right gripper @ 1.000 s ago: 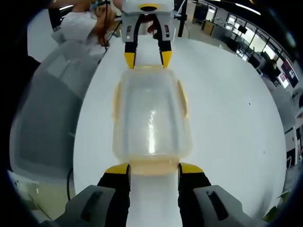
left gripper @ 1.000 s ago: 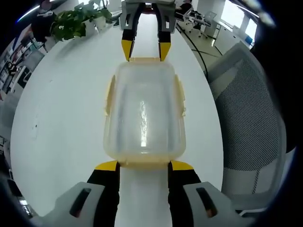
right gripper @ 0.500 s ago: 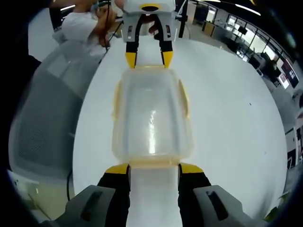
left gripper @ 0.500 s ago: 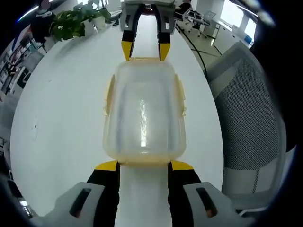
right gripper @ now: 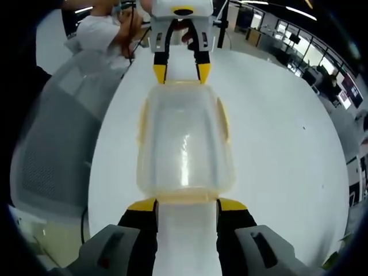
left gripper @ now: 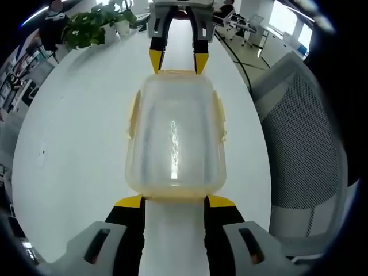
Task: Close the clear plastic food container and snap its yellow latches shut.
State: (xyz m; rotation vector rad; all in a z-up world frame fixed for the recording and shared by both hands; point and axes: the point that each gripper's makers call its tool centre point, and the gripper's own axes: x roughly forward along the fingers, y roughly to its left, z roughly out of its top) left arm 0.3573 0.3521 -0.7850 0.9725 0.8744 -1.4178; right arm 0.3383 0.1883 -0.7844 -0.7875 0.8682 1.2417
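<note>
Lidded clear container (left gripper: 174, 138) lying on white surface (left gripper: 75, 126), between both tongs.

Left tongs (left gripper: 174, 201) and right tongs (right gripper: 187, 204) spread at opposite short ends, apparently touching yellow end latches (left gripper: 174, 199).

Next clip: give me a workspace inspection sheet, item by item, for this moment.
Surface: white table, bare around the container.
Job's things: clear plastic food container, lid on; yellow latches on the long sides lie against it, whether snapped cannot be told.
Clutter: potted plant at the far table end.
Grippers: left hand-held gripper and right hand-held gripper open, at opposite short ends.
Cables: one on the floor.
Surroundings: mesh chair, person, office.
</note>
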